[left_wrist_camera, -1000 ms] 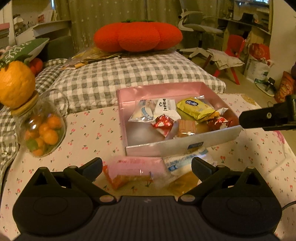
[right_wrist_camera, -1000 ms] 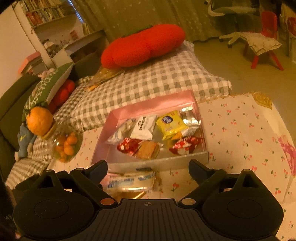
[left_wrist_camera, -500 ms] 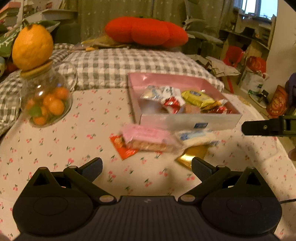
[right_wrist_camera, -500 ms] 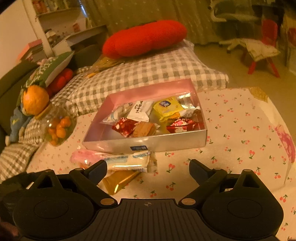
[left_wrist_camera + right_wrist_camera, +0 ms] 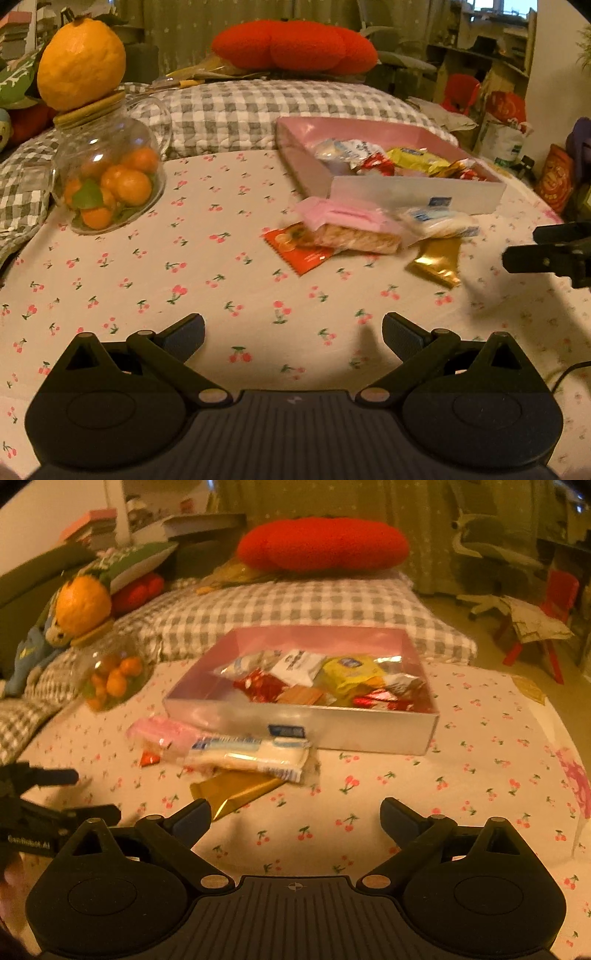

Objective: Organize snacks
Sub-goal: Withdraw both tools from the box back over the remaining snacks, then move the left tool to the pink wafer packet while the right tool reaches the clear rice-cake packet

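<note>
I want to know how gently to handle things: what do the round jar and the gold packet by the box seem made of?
The round jar looks like clear, glossy glass: oranges show through it and highlights glint. The gold packet looks like thin metallic foil or film, shiny and creased.

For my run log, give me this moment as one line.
left hand-held gripper open | right hand-held gripper open | four snacks outside pink box

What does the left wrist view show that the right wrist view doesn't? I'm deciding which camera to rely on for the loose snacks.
Only the left wrist view shows most of the orange packet under the pink-wrapped bar, plus the right gripper at its edge. Only the right wrist view shows the left gripper and the white office chair. Both show the pink box, gold packet, white-and-blue packet and glass jar.
</note>
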The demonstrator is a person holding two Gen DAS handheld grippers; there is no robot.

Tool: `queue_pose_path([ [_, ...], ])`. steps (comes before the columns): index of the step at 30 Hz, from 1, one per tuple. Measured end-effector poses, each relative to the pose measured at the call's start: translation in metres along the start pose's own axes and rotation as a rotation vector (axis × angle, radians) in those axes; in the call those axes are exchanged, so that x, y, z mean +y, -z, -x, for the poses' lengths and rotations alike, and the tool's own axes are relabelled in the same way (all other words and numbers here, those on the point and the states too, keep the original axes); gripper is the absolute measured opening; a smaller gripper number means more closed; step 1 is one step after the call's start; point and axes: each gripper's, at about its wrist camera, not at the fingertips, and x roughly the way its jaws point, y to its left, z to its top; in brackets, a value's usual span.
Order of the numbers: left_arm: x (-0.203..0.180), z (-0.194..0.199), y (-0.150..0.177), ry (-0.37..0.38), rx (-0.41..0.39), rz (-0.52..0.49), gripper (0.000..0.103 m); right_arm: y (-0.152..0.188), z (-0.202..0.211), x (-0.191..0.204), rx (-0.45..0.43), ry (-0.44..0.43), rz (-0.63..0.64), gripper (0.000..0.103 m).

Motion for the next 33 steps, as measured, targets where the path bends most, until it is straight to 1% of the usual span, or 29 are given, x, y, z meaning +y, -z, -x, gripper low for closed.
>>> queue_pose_path([
  [5, 0.007, 0.001, -0.007, 0.02, -0.025, 0.031, 0.102, -0.001, -0.007, 0.009, 0.002, -0.004, 0.027, 0.099],
  [13, -0.003, -0.002, -0.031, 0.098, -0.061, 0.085, 0.101, -0.012, -0.02, 0.008, -0.028, 0.009, 0.059, 0.099],
  [16, -0.004, -0.006, -0.038, 0.145, -0.062, 0.136, 0.093, -0.016, -0.028, 0.007, -0.023, -0.009, 0.082, 0.099],
  [18, -0.003, -0.011, -0.041, 0.176, -0.053, 0.183, 0.08, -0.018, -0.033, 0.006, -0.019, -0.02, 0.102, 0.099],
  [20, -0.001, -0.015, -0.043, 0.192, -0.044, 0.23, 0.076, -0.021, -0.039, 0.005, -0.008, -0.04, 0.111, 0.099],
  [23, 0.005, -0.021, -0.045, 0.202, -0.039, 0.304, 0.073, -0.027, -0.047, 0.004, 0.005, -0.089, 0.122, 0.099],
  [27, 0.013, -0.031, -0.046, 0.205, -0.016, 0.408, 0.064, -0.035, -0.055, 0.009, -0.001, -0.121, 0.139, 0.099],
  [29, 0.016, -0.036, -0.045, 0.204, -0.005, 0.452, 0.06, -0.038, -0.062, 0.013, 0.012, -0.142, 0.146, 0.099],
  [31, 0.018, -0.039, -0.045, 0.202, -0.002, 0.486, 0.055, -0.038, -0.067, 0.018, 0.024, -0.146, 0.162, 0.099],
  [33, 0.021, -0.041, -0.045, 0.197, 0.003, 0.513, 0.044, -0.037, -0.071, 0.023, 0.022, -0.13, 0.191, 0.1],
])
